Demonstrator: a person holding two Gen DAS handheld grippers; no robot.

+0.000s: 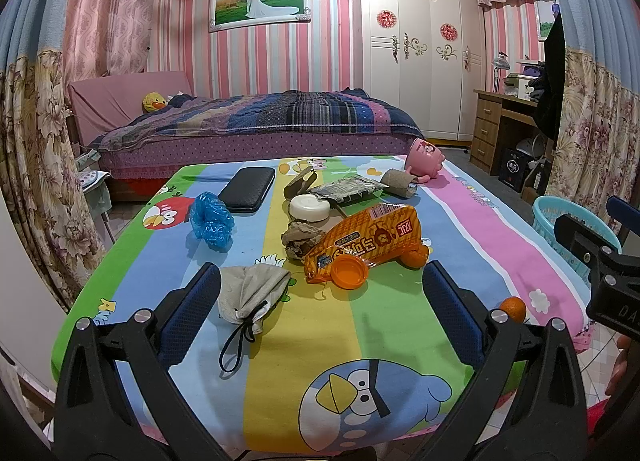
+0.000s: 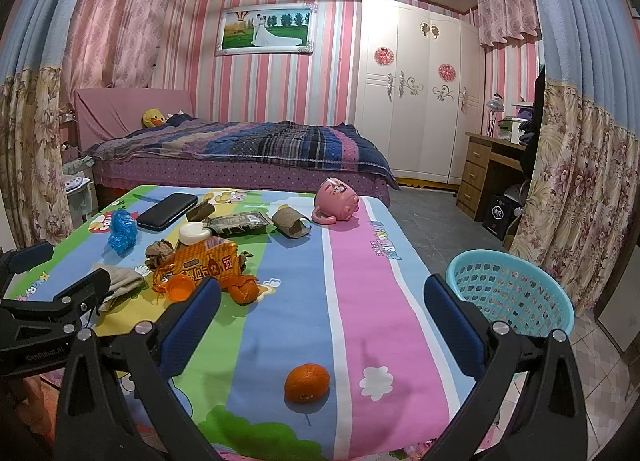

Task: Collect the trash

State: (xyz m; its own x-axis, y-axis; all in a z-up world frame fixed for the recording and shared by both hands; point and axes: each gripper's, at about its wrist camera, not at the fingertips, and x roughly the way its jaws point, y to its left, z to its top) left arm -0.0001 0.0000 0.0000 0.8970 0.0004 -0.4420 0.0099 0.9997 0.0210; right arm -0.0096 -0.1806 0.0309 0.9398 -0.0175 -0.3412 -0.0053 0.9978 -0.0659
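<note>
Both sets of jaws stand wide apart and hold nothing. The left gripper (image 1: 320, 309) hovers low over the near edge of the counter (image 1: 500, 229), its blue pads framing a grey drawstring pouch (image 1: 250, 293) that lies just beside the left pad, cord trailing toward the camera. The right gripper (image 2: 322, 321) hovers over the counter's near right part, a whole orange (image 2: 307, 383) lying between and below its pads. Beyond the left gripper the trash sits clustered mid-counter: an orange snack wrapper (image 1: 368, 241) with an orange cap (image 1: 349, 272) touching its near end, crumpled brown paper (image 1: 300, 239) against its far side, a white lid (image 1: 309, 208), a dull foil packet (image 1: 348, 191), cardboard roll pieces (image 1: 400, 183) and a crumpled blue plastic bag (image 1: 210, 225) set apart to the left. A black case (image 1: 248, 189) and a tipped pink mug (image 1: 425, 159) lie at the far end and look like keepers rather than trash. A turquoise basket (image 2: 516, 293) stands off the counter's right edge, just beyond the right gripper, probably placed there as the bin so that the right hand can drop items without crossing. Both grippers are level and pointed forward, a ready pose; no item appears collected yet.
</note>
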